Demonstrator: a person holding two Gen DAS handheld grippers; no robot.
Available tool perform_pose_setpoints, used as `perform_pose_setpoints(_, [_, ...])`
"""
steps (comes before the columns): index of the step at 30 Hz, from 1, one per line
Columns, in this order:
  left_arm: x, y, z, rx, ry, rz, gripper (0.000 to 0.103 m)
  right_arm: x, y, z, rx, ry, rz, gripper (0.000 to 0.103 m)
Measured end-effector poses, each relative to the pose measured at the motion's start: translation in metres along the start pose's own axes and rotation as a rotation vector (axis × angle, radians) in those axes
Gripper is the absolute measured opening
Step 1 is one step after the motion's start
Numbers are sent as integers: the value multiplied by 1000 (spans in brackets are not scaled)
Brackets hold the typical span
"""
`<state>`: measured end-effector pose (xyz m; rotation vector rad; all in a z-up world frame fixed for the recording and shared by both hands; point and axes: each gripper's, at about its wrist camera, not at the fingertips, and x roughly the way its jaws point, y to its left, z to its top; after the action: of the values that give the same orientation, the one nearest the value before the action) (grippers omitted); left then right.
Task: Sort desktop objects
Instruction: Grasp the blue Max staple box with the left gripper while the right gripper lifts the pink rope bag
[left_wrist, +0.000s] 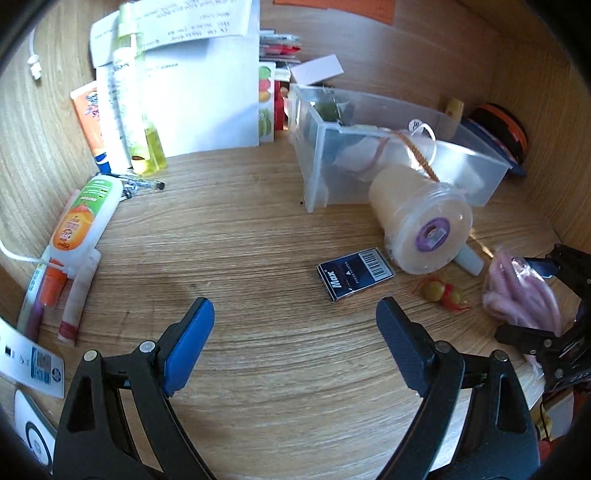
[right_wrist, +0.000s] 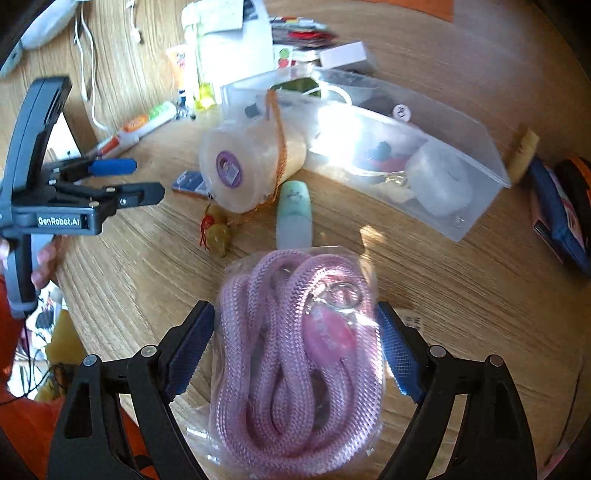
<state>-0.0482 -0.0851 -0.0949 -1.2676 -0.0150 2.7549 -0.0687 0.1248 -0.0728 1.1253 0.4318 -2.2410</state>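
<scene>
Right tongs (right_wrist: 295, 347) are clamping a bagged pink rope (right_wrist: 295, 369), holding it above the bench (right_wrist: 461, 295) in front of the clear bin (right_wrist: 443, 147). Left tongs (left_wrist: 295, 343) are hovering spread apart with nothing between them, near the Max box (left_wrist: 354, 273).

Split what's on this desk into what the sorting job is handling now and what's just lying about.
In hand:
right tongs
bagged pink rope
clear plastic bin
left tongs, open

Lying about:
Max box
glue bottle
papers
</scene>
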Motion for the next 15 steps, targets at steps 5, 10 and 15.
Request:
perform_pose_setpoints(5, [10, -6, 7, 52, 69, -19, 90, 5, -4, 2, 12, 5, 22, 79])
perform_pose_setpoints(10, [21, -15, 15, 90, 114, -6, 90, 3, -9, 2, 3, -14, 30, 62])
perform_pose_setpoints(15, [30, -26, 25, 109, 123, -15, 90, -1, -16, 2, 29, -34, 64, 56])
